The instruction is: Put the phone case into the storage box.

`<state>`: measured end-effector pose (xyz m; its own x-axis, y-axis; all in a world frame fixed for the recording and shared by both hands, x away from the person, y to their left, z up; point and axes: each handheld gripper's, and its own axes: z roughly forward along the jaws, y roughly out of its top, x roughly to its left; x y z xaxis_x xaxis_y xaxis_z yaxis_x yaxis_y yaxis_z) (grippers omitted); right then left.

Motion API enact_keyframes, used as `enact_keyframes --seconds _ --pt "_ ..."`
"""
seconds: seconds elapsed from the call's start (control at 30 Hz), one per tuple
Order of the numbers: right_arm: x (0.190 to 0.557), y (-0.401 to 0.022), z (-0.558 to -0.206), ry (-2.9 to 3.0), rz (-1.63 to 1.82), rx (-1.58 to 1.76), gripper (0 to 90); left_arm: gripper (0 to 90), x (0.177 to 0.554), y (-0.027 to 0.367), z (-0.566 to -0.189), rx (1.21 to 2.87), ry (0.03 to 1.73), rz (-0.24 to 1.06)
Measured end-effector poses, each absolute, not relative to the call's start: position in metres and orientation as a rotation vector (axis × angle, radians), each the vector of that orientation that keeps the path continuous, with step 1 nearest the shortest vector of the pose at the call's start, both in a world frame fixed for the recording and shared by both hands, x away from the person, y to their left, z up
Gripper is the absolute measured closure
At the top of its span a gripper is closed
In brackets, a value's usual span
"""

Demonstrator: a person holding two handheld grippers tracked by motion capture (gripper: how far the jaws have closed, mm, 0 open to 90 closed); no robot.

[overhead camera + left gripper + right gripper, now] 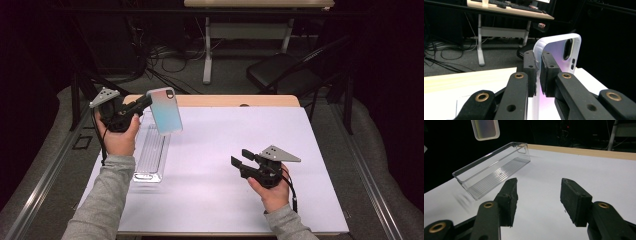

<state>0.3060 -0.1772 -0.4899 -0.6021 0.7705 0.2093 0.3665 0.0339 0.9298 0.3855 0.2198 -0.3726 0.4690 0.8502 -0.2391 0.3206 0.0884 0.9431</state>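
The left gripper (142,103) is raised above the bench's (225,150) far left corner, and its fingers (530,67) are clamped on the edge of a phone case (166,110), one pad on each face. The case is held in the air, clear of the bench, roughly upright and tilted, its pale back shading from blue to pink in the high view. In the left gripper view the case (559,50) stands edge-on between the pads, white-rimmed, with a dark camera cutout (568,49) near its top corner and two small slots below that. Under and slightly nearer than the case, a clear tray (151,154) lies on the bench along its left side (long, narrow, ribbed on the bottom); the case does not touch it. The right gripper (240,158) is held low over the bench's right half, well apart from the tray and the case, pointing left. Its fingers (510,195) stand apart with nothing between them, white bench surface showing in the gap. In the right gripper view the tray (491,170) sits beyond the fingers toward the left, and the case (485,128) hangs above its far end at the top of the frame. A black chair (282,72) stands on the floor beyond the bench.
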Motion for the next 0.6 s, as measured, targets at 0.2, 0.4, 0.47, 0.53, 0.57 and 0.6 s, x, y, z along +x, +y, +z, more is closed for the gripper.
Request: enact_keyframes --seconds 0.2,0.4,0.47,0.53,0.57,0.6 --pt "0.307 -0.178 -0.491 1.96 1.581 1.17 46.2 84.2 0.392 0.223 -0.371 1.492 1.078 0.557" --pt "0.308 -0.18 -0.492 1.949 1.58 1.183 46.0 84.2 0.402 0.229 -0.37 1.492 1.085 0.575" --pt "0.308 -0.18 -0.492 1.949 1.576 1.18 46.0 84.2 0.405 0.23 -0.37 1.489 1.091 0.578" --pt "0.309 -0.18 -0.492 1.952 1.569 1.181 45.3 84.2 0.408 0.233 -0.369 1.492 1.091 0.587" --pt "0.309 -0.18 -0.493 1.948 1.563 1.178 44.4 84.2 0.41 0.234 -0.369 1.494 1.089 0.589" --pt "0.309 -0.18 -0.493 1.944 1.546 1.174 43.4 84.2 0.412 0.235 -0.369 1.495 1.092 0.59"
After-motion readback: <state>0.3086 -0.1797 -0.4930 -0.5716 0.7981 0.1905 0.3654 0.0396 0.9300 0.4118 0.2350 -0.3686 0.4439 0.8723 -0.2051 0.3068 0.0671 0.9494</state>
